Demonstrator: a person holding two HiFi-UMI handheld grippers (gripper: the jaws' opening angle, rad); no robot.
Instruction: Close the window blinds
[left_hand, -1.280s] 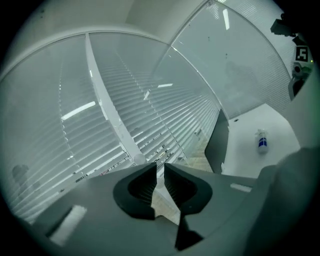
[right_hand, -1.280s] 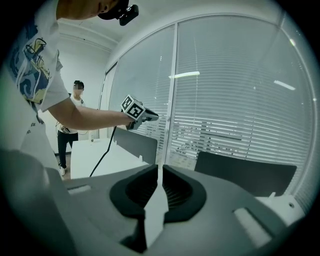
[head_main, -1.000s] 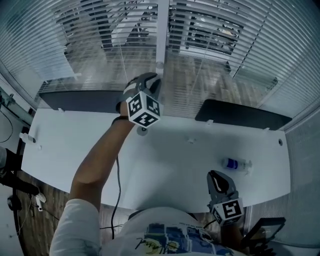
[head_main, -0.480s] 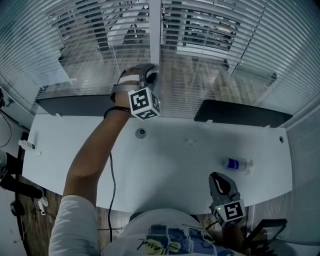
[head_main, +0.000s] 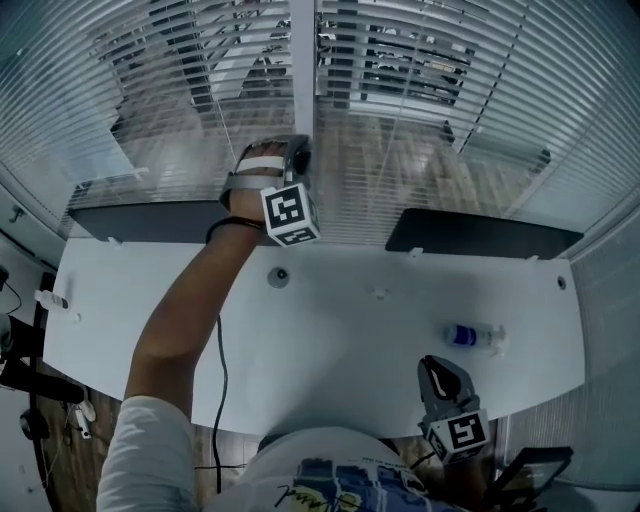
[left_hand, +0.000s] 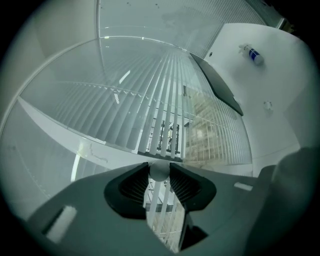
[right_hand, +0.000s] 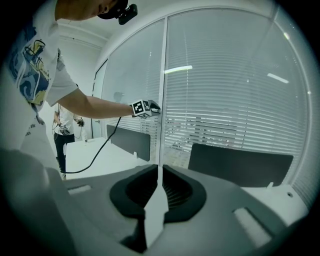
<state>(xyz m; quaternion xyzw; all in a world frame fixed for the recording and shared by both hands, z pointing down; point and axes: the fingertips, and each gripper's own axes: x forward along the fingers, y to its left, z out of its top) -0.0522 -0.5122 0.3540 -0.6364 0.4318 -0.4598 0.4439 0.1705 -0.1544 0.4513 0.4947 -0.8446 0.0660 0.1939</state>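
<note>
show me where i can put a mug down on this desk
Widest bare patch: the desk's middle, between the grommet and the bottle, in front of the right screen. The left end by the left screen is free too. Crowded: the right front, with bottle and right gripper, and under the arm.

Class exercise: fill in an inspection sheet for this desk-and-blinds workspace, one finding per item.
Surface: white desk, mostly bare.
Job's things: window blinds, slats partly open; pale rod, probably their wand.
Clutter: small bottle lying on the desk.
Grippers: left gripper at the window post, jaws just closing, the rod between them, seemingly touching both; right gripper at the desk's near edge, jaws together, empty.
Cables: black cable trailing under the left arm.
Surroundings: dark divider panels; another person standing beyond the desk.
</note>
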